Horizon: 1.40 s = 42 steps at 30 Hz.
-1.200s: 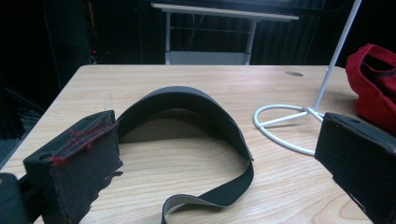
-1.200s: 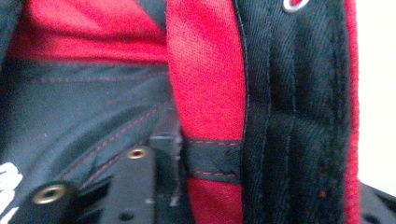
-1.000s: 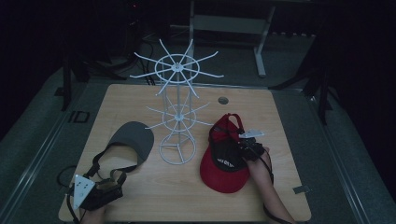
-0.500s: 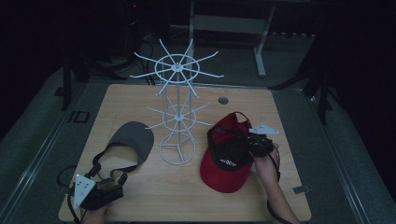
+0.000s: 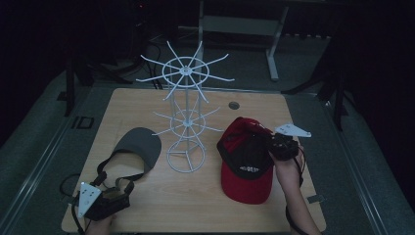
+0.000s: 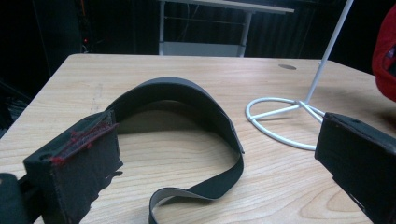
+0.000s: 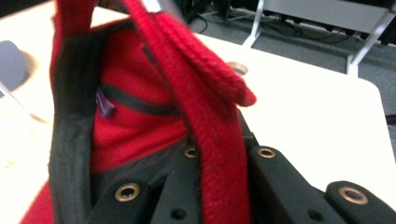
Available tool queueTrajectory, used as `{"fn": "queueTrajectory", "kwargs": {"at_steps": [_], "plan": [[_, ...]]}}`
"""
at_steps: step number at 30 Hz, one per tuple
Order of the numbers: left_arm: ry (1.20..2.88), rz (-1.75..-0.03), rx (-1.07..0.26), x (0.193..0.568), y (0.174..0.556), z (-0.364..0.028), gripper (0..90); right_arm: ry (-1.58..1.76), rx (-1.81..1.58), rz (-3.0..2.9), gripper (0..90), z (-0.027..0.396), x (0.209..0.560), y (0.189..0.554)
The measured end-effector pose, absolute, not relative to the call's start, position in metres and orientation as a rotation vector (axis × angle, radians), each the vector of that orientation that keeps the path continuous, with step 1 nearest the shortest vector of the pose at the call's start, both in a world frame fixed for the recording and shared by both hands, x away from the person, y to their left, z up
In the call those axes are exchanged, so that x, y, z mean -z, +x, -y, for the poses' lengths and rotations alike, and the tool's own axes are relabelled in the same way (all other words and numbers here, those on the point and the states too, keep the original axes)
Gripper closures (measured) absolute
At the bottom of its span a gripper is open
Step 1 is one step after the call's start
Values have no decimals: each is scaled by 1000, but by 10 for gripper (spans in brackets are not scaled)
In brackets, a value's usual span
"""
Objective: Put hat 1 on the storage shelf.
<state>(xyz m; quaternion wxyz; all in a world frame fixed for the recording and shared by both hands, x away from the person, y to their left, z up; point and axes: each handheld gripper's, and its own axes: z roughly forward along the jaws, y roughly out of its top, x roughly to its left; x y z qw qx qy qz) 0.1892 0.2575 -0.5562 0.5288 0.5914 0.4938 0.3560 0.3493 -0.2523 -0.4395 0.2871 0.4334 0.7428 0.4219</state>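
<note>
A red cap with a black inner band hangs tilted at the table's right side, its brim low over the wood. My right gripper is shut on the cap's back rim; in the right gripper view the red fabric edge is pinched between the jaws of the right gripper. A grey visor with a black strap lies flat at the front left. My left gripper rests just in front of it, open. In the left gripper view the visor curves between the wide-apart jaws of the left gripper, untouched.
A white wire rack with two tiers of spokes stands mid-table on a ring base, between visor and cap. The wooden table has a round cable hole at the back. Dark floor and a metal frame lie beyond.
My right gripper has risen and drifted right with the red cap, lifting the cap's back off the table. The left gripper and the visor have stayed put.
</note>
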Motion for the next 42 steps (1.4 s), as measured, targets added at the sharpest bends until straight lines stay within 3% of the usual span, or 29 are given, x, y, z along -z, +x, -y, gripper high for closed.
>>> {"fn": "queueTrajectory", "kwargs": {"at_steps": [17,24,42], "plan": [[1485,-1204,-809,546,184,-246,4,1099,-1219,-1892,891,262,395,328],[1549,-1101,-683,532,180,-225,5,1076,-1233,-1872,891,266,384,320],[1591,-776,-630,457,182,-156,5,1011,-1315,-1828,891,273,348,294]]}}
